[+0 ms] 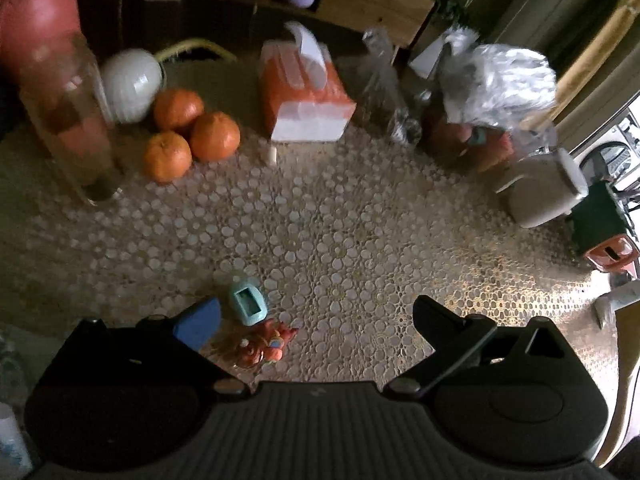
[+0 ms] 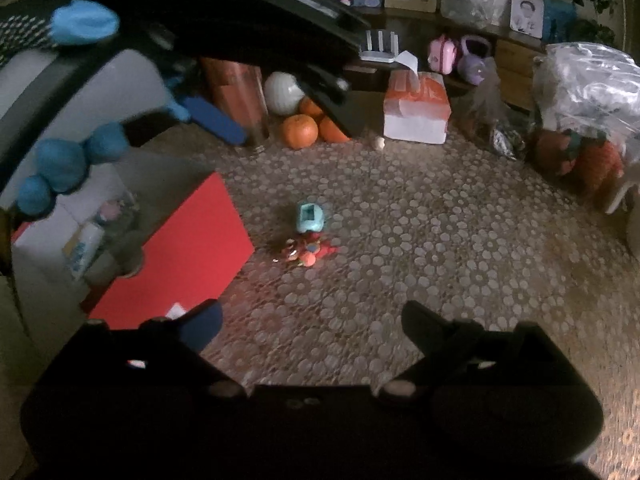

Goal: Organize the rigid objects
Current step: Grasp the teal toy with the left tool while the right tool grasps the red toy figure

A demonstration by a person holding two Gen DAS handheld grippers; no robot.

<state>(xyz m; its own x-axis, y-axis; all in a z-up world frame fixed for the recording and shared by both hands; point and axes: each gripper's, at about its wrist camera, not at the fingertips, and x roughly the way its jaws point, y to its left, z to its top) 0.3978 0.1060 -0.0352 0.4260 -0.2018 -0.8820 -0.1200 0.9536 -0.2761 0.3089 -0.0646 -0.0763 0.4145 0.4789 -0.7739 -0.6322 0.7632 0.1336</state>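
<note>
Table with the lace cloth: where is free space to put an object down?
Free: the wide middle of the lace cloth, between the small teal toy and the tissue box. Crowded: the back edge, with oranges, a tall glass and plastic bags.

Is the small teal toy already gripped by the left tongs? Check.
No, the teal toy lies on the lace tablecloth beside the open left tongs, untouched.

Teal toy [image 1: 248, 306]; red-orange figure [image 1: 262, 345]; orange fruits [image 1: 191, 139]; orange-white tissue box [image 1: 304, 96]; floral lace tablecloth [image 1: 360, 240].
</note>
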